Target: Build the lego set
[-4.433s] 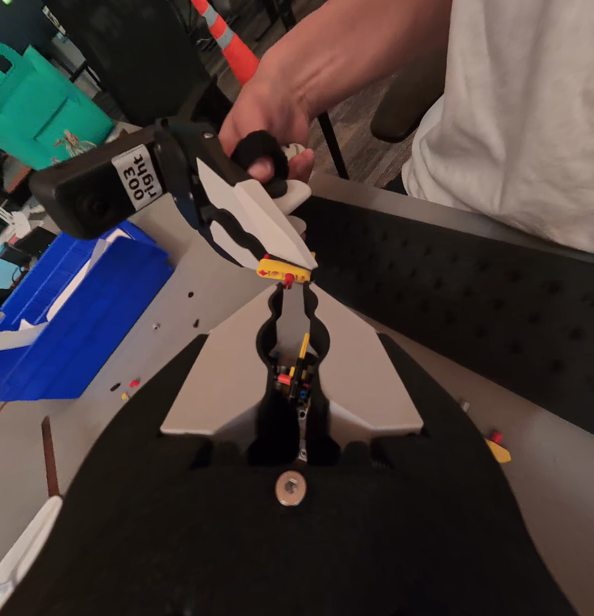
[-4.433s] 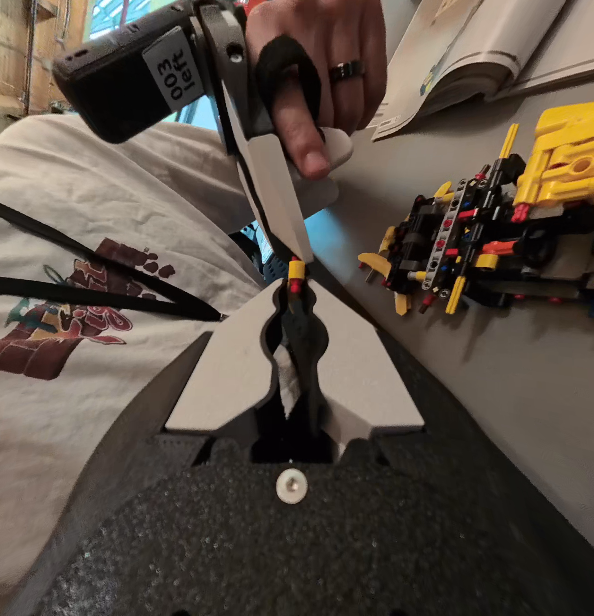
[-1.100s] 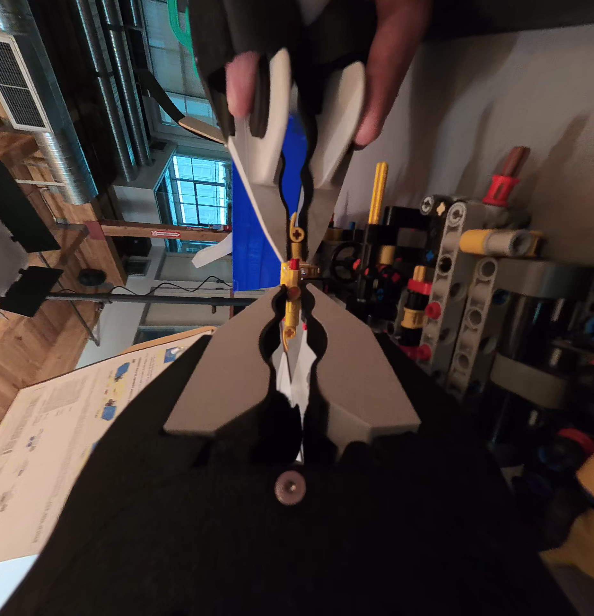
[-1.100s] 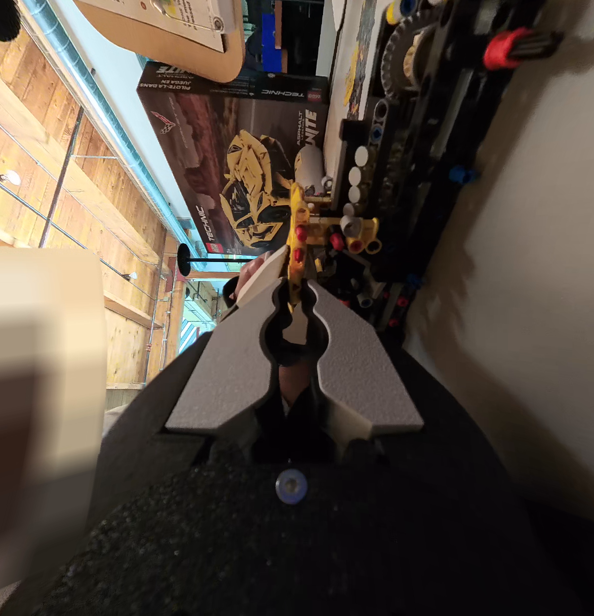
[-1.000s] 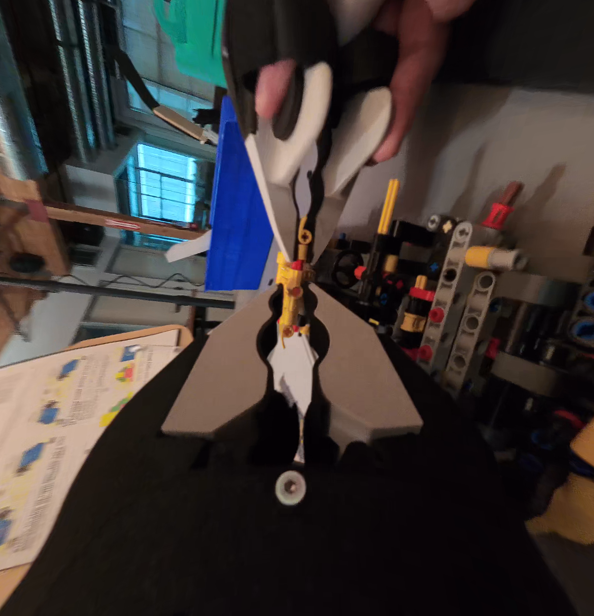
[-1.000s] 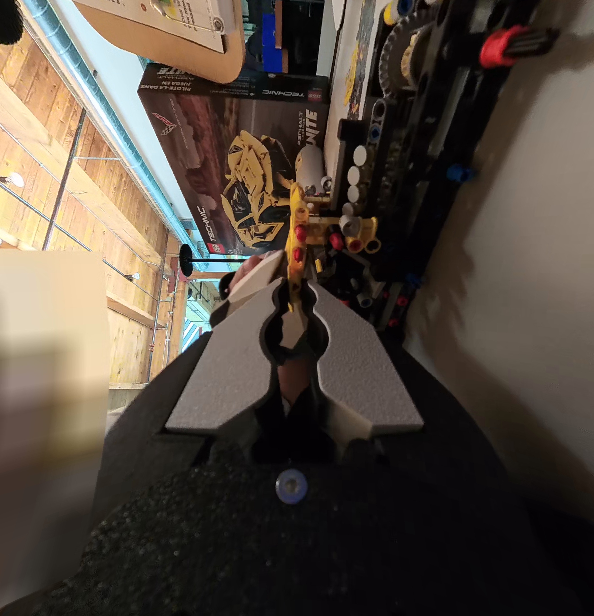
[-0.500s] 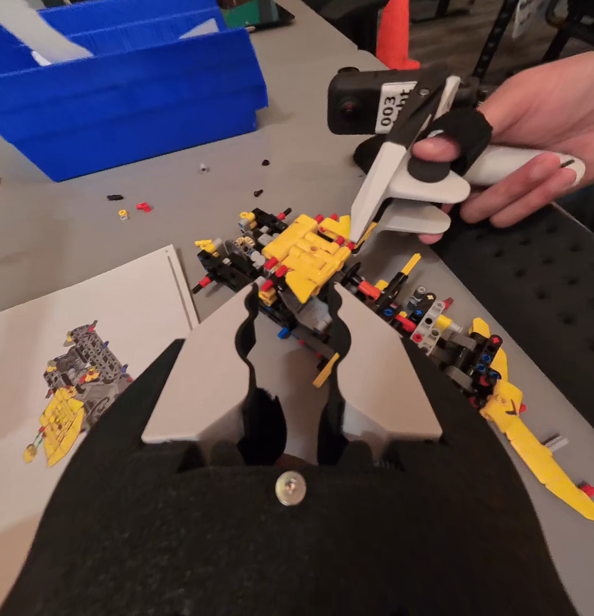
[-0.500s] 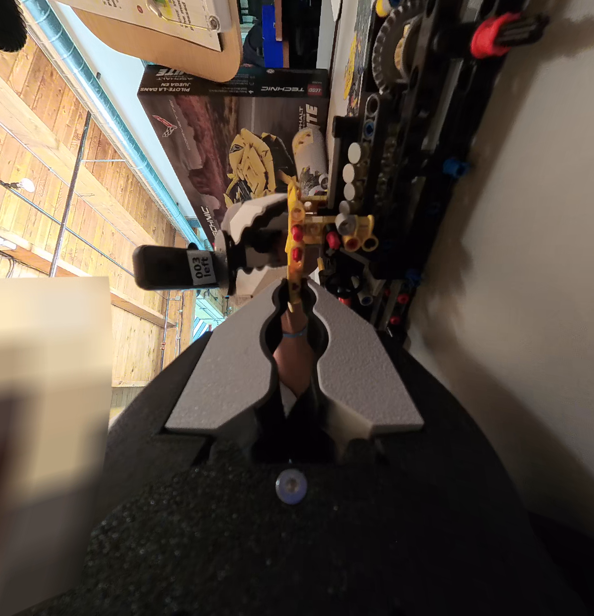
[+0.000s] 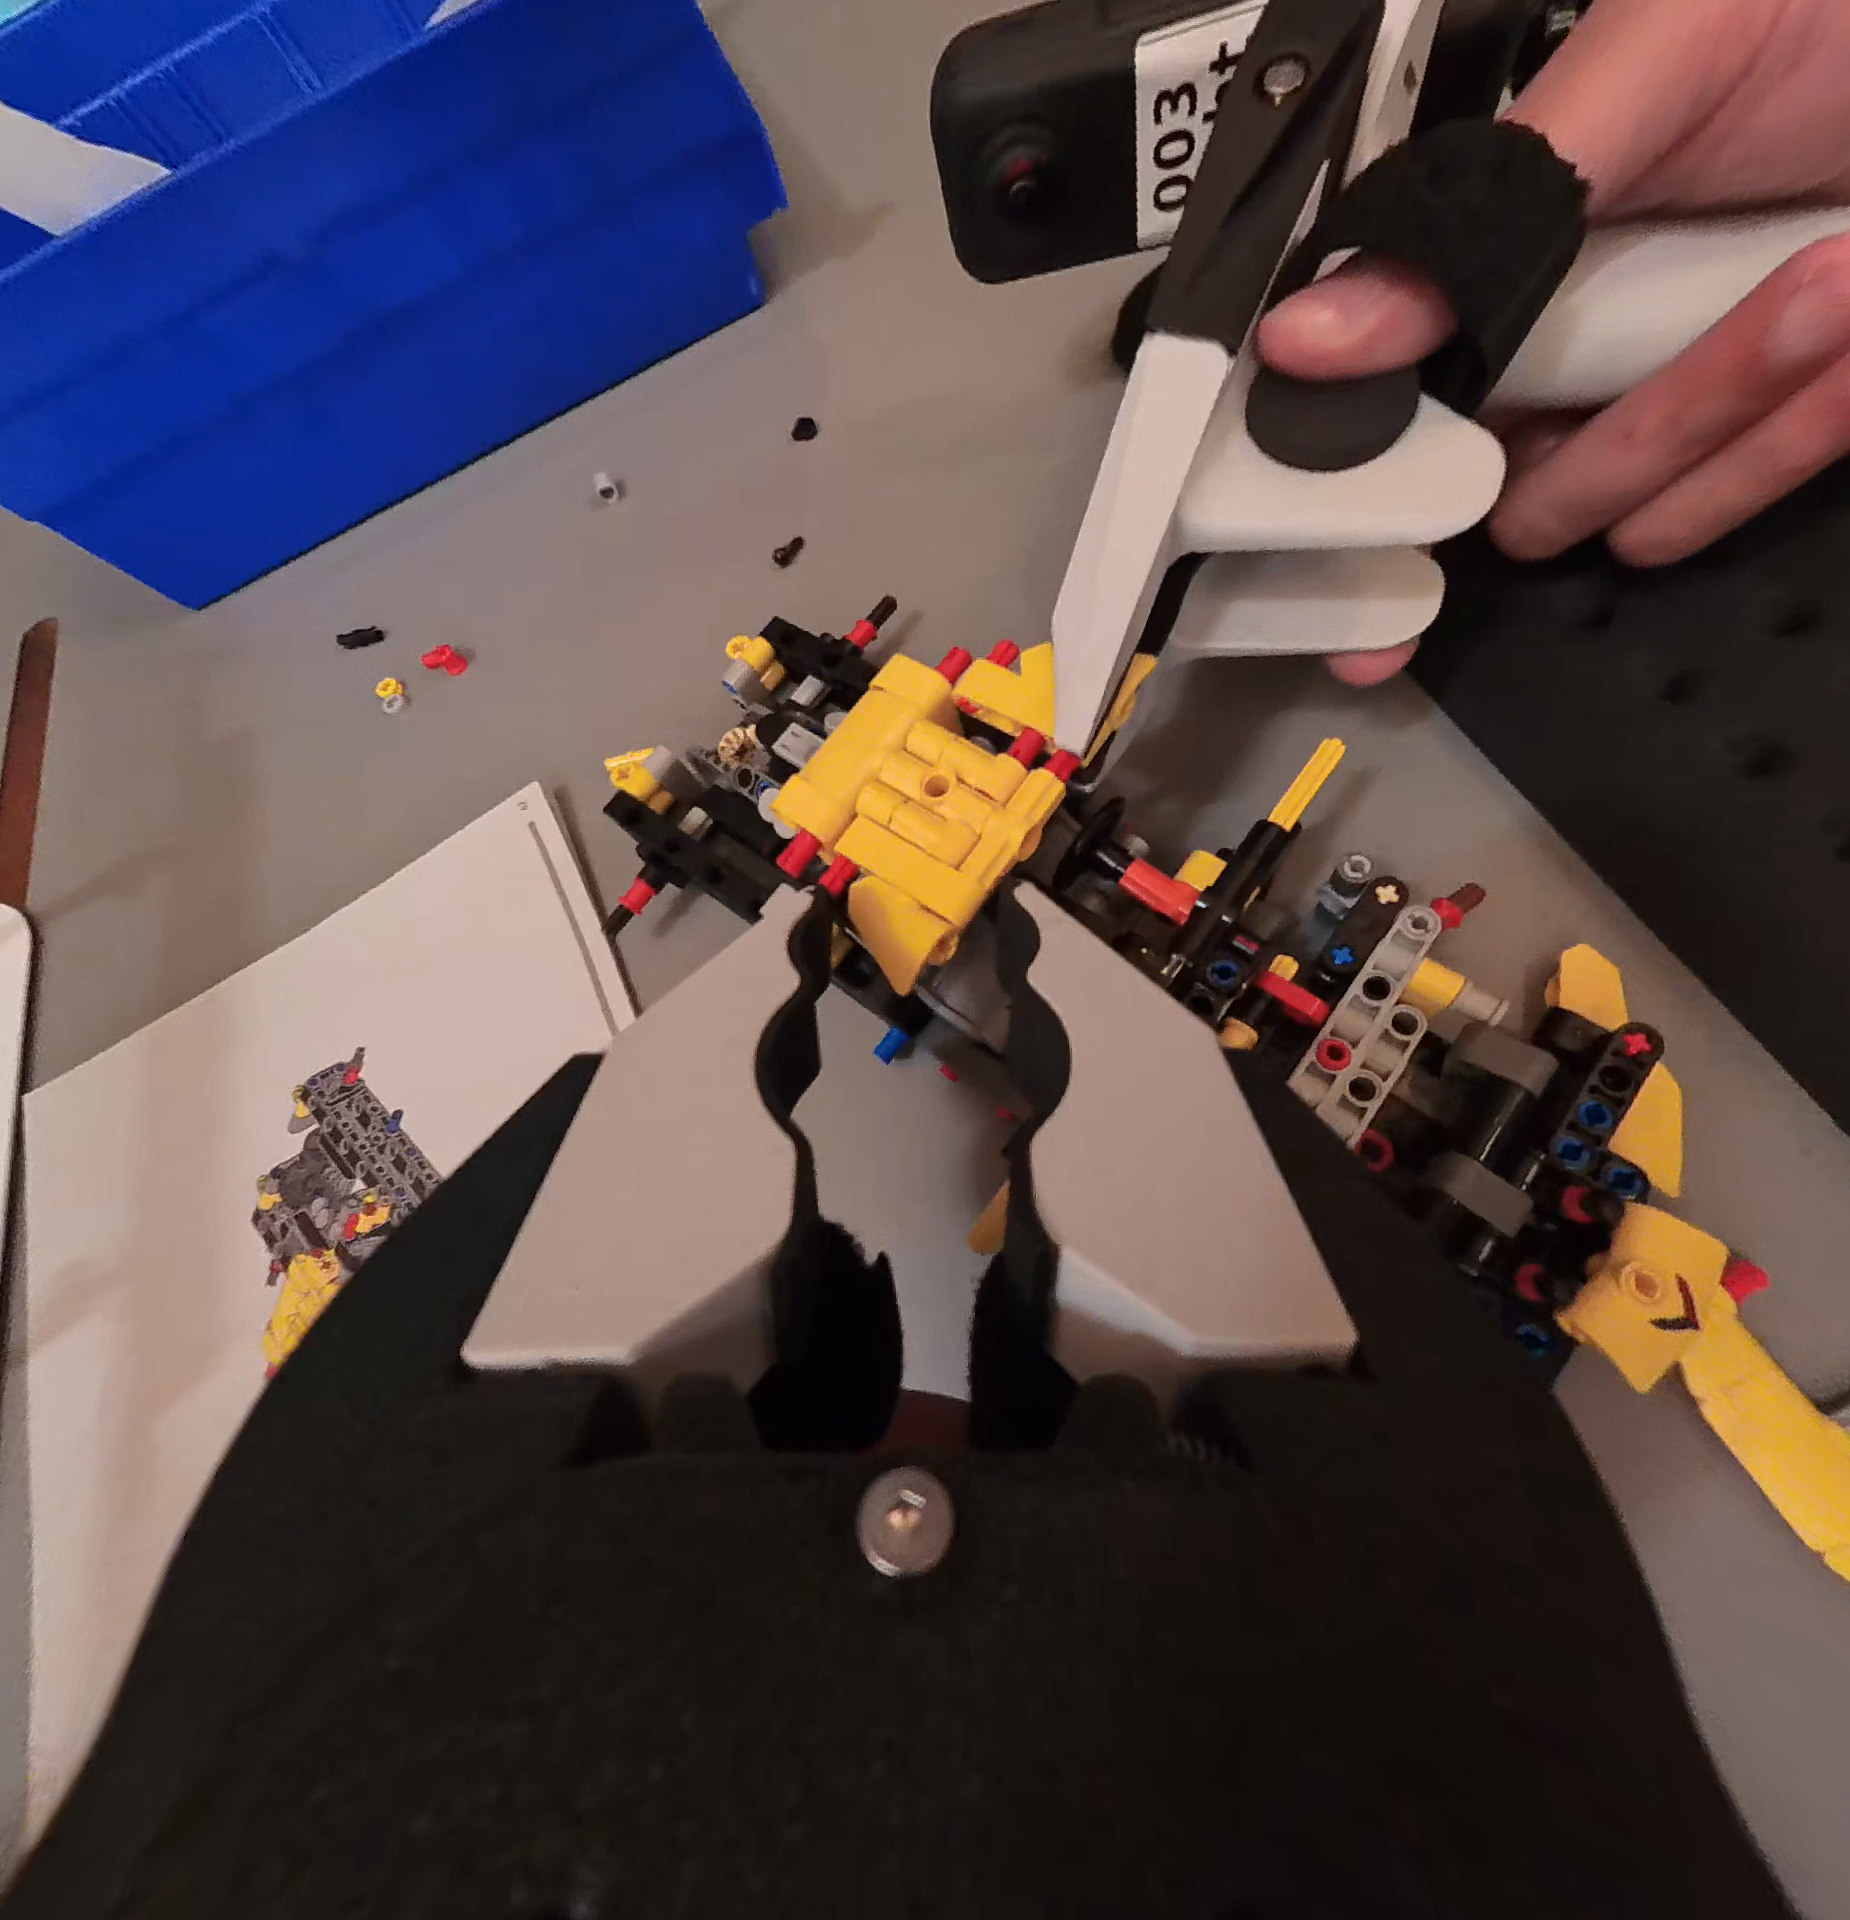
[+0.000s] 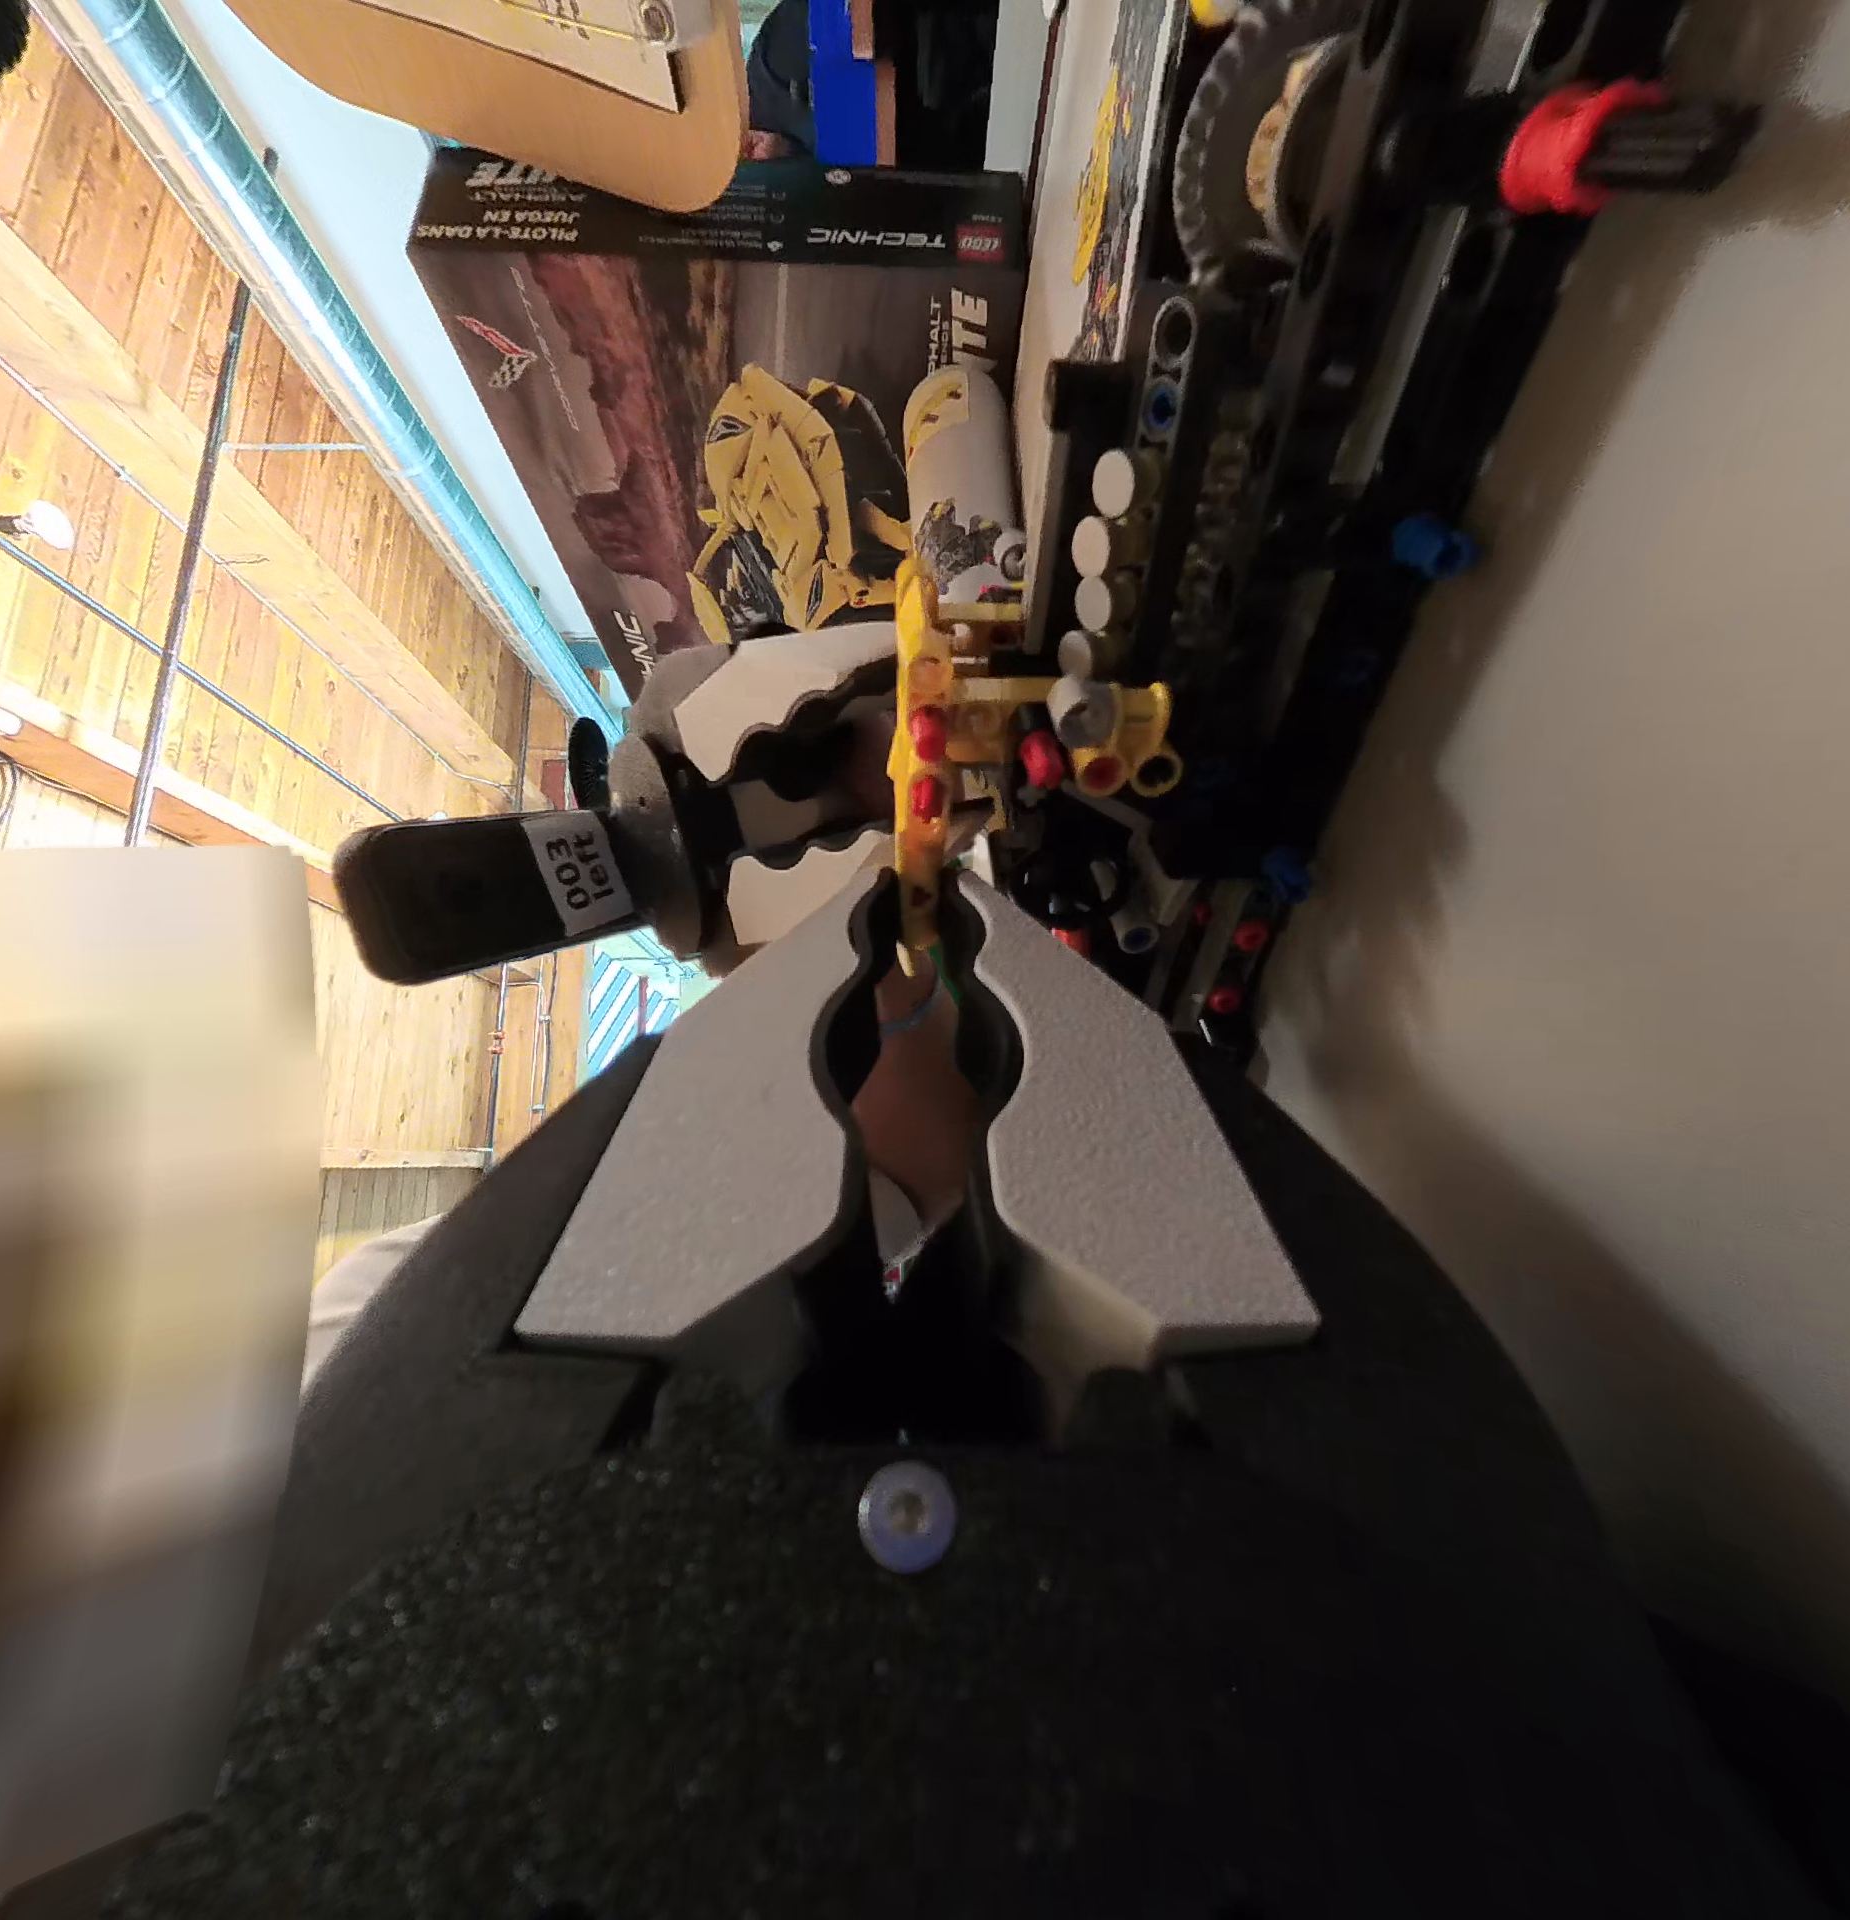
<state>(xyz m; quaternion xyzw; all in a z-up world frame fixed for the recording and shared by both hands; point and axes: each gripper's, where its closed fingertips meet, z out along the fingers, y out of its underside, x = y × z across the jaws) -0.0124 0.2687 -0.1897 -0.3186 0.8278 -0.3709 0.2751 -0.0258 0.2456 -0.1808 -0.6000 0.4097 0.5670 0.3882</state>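
The partly built Lego car (image 9: 1399, 1049) lies on the grey table, a black and grey frame with a yellow block (image 9: 921, 821) studded with red pins on top. My left gripper (image 9: 910, 909) is open and empty, its jaws on either side of the block's near corner. My right gripper (image 9: 1082, 727) reaches in from the upper right, and its tips meet at the block's far edge. In the right wrist view the right gripper (image 10: 919, 883) is shut on a thin yellow beam (image 10: 916, 727) with red pins, held against the car (image 10: 1264, 520). The open left gripper (image 10: 796, 769) faces it.
A blue bin (image 9: 329, 260) stands at the back left. The open instruction booklet (image 9: 329, 1039) lies at the left. Small loose parts (image 9: 438, 658) lie between them. A black perforated mat (image 9: 1731, 727) covers the right. The set's box (image 10: 692, 416) stands behind the car. Less than 4 cm separates the two grippers' tips.
My left gripper let go of the yellow beam, opened, pulled back above the table and then came closer over the yellow block. My right gripper still holds the beam against the car.
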